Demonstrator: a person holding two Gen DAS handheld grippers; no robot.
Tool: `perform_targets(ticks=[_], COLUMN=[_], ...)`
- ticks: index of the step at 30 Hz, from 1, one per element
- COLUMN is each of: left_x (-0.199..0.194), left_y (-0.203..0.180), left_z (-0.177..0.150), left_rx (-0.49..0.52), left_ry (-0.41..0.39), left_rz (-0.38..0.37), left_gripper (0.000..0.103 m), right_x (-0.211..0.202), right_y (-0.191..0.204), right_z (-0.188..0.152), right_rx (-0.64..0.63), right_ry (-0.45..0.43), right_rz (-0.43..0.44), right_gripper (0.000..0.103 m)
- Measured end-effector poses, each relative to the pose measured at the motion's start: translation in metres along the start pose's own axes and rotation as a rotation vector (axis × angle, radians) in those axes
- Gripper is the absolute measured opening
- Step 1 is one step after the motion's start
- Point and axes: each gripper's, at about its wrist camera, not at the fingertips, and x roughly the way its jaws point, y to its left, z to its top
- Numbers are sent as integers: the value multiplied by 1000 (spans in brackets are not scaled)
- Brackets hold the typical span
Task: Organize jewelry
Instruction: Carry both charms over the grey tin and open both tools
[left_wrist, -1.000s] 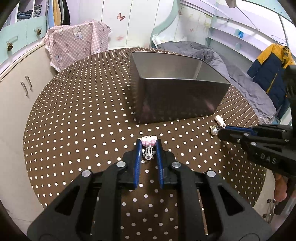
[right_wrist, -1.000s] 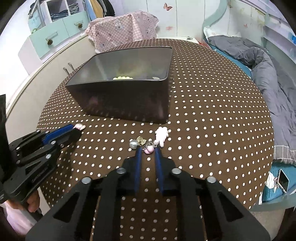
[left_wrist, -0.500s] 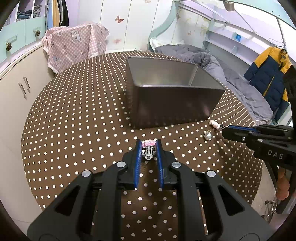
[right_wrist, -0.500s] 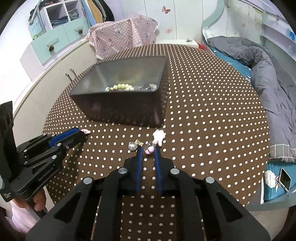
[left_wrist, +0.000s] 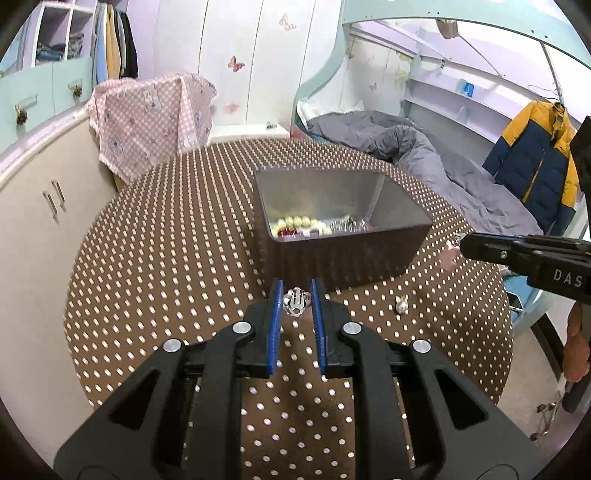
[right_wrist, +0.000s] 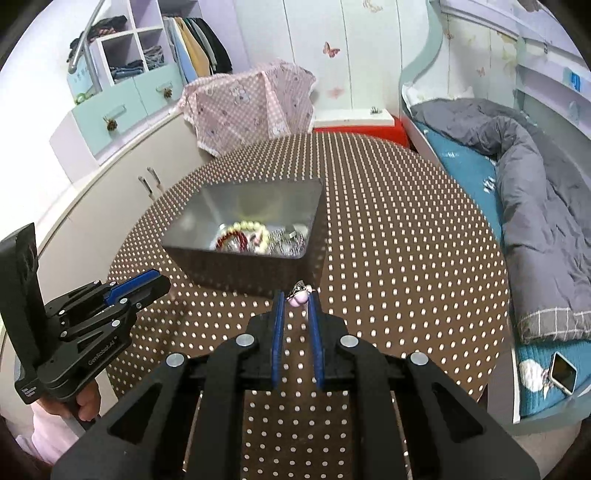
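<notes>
A dark metal box (left_wrist: 343, 236) stands on the brown polka-dot table; it also shows in the right wrist view (right_wrist: 251, 236) with bead bracelets and silver pieces inside. My left gripper (left_wrist: 296, 295) is shut on a small silver clip earring (left_wrist: 295, 302), raised above the table in front of the box. My right gripper (right_wrist: 295, 297) is shut on a pink charm piece (right_wrist: 299, 295), also raised near the box's front wall. A small pearl piece (left_wrist: 402, 304) lies on the table to the right of my left gripper.
The round table (left_wrist: 166, 258) has a cabinet on its left and a bed with a grey duvet (right_wrist: 535, 206) on its right. A pink checked cloth (left_wrist: 151, 118) hangs over something at the table's far edge. A phone (right_wrist: 563, 376) lies on the bed.
Both grippers have lifted off the table with their pieces, so the views now look down into the box. The pearl piece stayed on the table.
</notes>
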Motion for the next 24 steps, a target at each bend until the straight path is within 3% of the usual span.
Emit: perform_targets(ticks=[10, 24], left_x=[-16, 9], left_y=[-4, -10], left_z=[43, 67], left_rx=[40, 26], left_ry=[-114, -106], left_rz=[5, -36], left_gripper=[16, 16], right_x=[-12, 19], right_y=[9, 15], right_z=[36, 60], right_rx=[-37, -66], right_ry=[-85, -45], right_rz=[23, 79], right_gripper=[11, 12])
